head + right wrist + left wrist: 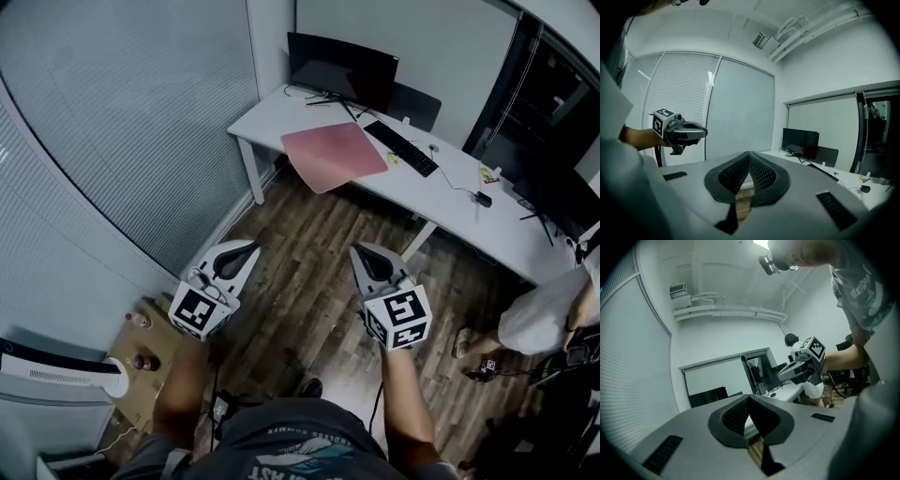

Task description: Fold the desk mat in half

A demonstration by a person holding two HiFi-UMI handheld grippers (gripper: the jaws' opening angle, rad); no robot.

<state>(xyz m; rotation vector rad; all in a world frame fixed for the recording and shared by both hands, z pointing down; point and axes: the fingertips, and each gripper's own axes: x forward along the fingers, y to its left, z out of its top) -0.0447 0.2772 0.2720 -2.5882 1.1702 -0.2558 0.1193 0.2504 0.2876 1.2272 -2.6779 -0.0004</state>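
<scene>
A pink desk mat [335,155] lies on the white desk [450,202] ahead, with one corner hanging over the front edge. My left gripper [251,247] and right gripper [360,249] are held side by side over the wood floor, well short of the desk. Both are shut with nothing between their jaws. In the left gripper view the jaws [749,397] meet at the tips, and the right gripper [780,376] shows beyond. In the right gripper view the jaws [749,153] are likewise closed, with the left gripper [704,132] off to the left.
A black monitor [342,67], a black keyboard [401,147] and cables sit on the desk by the mat. Window blinds [122,103] run along the left. A cardboard box [141,342] with bottles stands at lower left. Another person [548,314] sits at right.
</scene>
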